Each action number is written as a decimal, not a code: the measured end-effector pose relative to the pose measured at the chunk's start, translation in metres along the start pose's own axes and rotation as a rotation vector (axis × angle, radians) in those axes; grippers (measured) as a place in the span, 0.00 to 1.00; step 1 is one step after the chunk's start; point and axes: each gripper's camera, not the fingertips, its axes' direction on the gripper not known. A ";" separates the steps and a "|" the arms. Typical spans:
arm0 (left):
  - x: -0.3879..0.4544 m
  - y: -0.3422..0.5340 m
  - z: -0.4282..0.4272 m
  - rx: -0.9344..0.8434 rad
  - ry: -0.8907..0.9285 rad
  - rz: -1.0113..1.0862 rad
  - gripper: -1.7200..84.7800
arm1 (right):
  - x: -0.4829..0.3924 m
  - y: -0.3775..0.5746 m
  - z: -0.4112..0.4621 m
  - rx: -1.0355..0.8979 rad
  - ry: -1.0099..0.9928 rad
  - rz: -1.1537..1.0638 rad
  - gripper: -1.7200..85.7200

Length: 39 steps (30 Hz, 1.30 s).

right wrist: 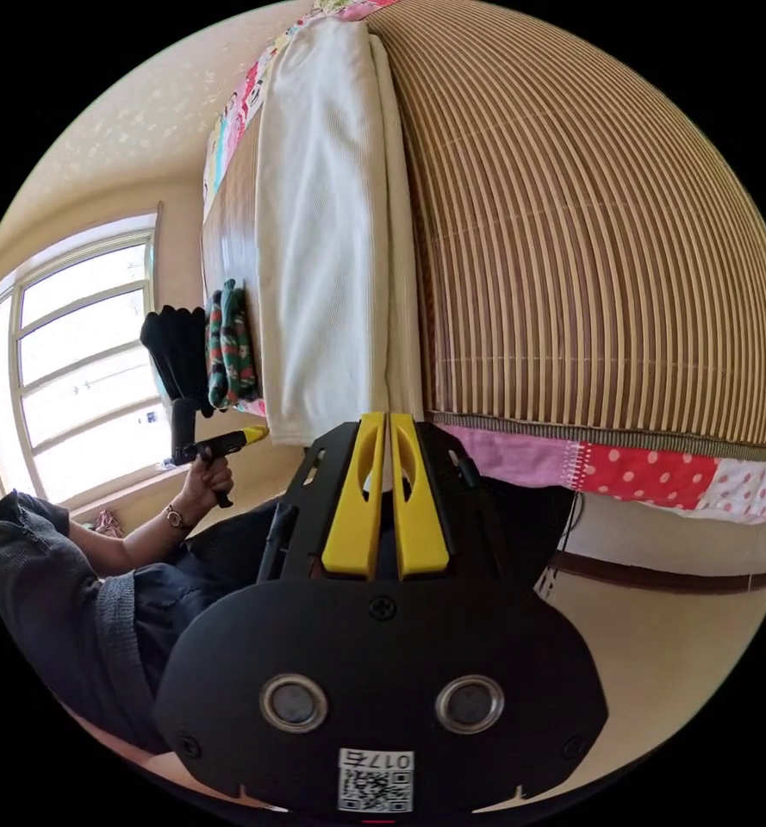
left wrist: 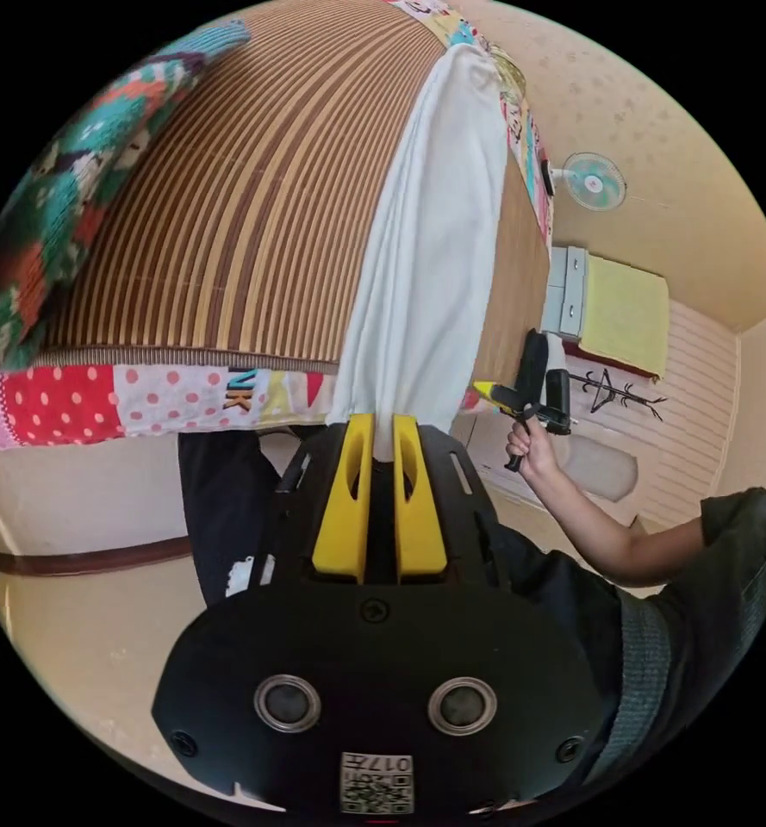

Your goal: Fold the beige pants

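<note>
Covering the bed, striped bamboo mat (right wrist: 589, 241), beige pants (right wrist: 322, 224) lengthwise, both tools pinching their hem, window (right wrist: 81, 362) beyond.

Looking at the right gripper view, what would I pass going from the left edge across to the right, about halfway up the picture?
Bright window → black garment → green patterned knit → long cream-beige pants → brown striped bamboo mat.

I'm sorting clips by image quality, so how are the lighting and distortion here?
Left gripper view: even daylight, sharp, strong fisheye bowing of the striped mat. Right gripper view: the window is blown out white, the beige pants stay well lit, same bowing.
</note>
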 end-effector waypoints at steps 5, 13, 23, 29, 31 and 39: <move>0.007 -0.004 -0.014 0.012 -0.041 0.048 0.12 | 0.021 -0.015 -0.046 0.157 -0.108 -0.013 0.13; 0.010 -0.112 -0.020 0.126 0.062 0.132 0.17 | 0.052 -0.140 -0.079 0.171 -0.267 -0.095 0.18; 0.026 -0.224 0.030 0.042 0.225 0.113 0.12 | 0.046 -0.242 -0.070 0.000 -0.437 -0.116 0.09; 0.047 -0.155 0.013 0.086 0.328 0.222 0.08 | 0.036 -0.174 -0.136 0.087 -0.633 -0.228 0.05; 0.067 -0.119 -0.002 0.109 0.383 0.304 0.07 | 0.020 -0.144 -0.159 0.110 -0.688 -0.289 0.05; 0.217 0.080 -0.091 0.272 0.429 0.681 0.07 | -0.118 -0.003 -0.286 0.245 -0.791 -0.638 0.04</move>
